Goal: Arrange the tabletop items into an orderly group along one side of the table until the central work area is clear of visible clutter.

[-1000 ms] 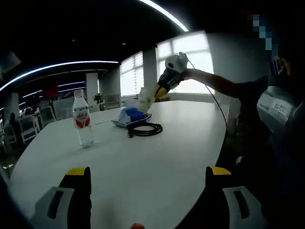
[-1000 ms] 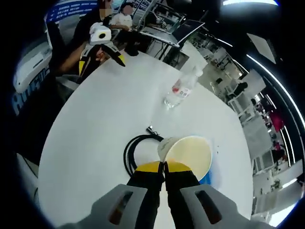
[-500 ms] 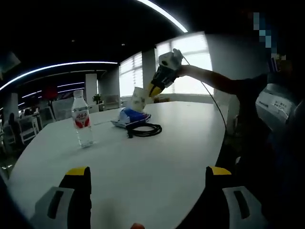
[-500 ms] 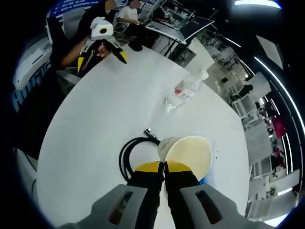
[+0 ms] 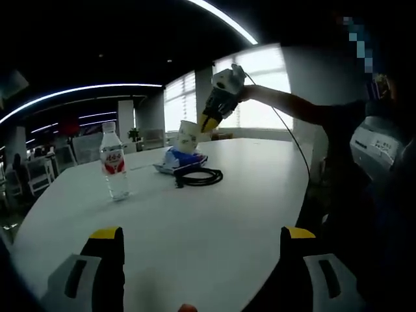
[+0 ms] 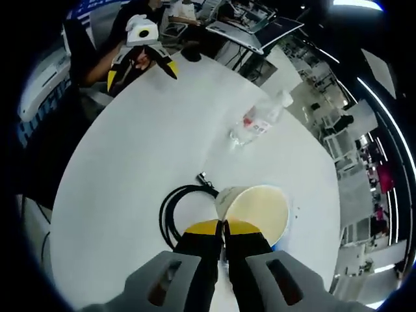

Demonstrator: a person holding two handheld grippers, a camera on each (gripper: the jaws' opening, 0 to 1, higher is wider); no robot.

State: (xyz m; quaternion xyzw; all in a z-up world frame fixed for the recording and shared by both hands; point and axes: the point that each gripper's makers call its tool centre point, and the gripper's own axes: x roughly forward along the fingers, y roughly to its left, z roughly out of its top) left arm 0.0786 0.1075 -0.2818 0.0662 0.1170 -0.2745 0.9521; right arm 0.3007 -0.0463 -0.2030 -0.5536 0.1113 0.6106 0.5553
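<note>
My right gripper [image 6: 224, 225] is shut on the rim of a white paper cup [image 6: 255, 207] and holds it in the air above the table. In the left gripper view that cup [image 5: 188, 136] hangs over a blue and white packet [image 5: 179, 160], with the right gripper [image 5: 207, 122] above it. A coiled black cable [image 6: 175, 212] lies beside the packet; the same cable [image 5: 200, 176] shows in the left gripper view. A clear water bottle with a red label [image 5: 114, 168] stands upright to the left, also seen as the bottle [image 6: 258, 120]. My left gripper [image 5: 201, 237] is open over the near table edge.
The white round table [image 5: 214, 214] has bare surface between my left gripper and the items. Office desks, chairs and a laptop [image 6: 250, 26] lie beyond the table. A person's arm and body [image 5: 364, 149] stand at the right edge.
The right gripper has carried the paper cup slightly to the left and lower, towards the blue packet. The left gripper has stayed still and open.
</note>
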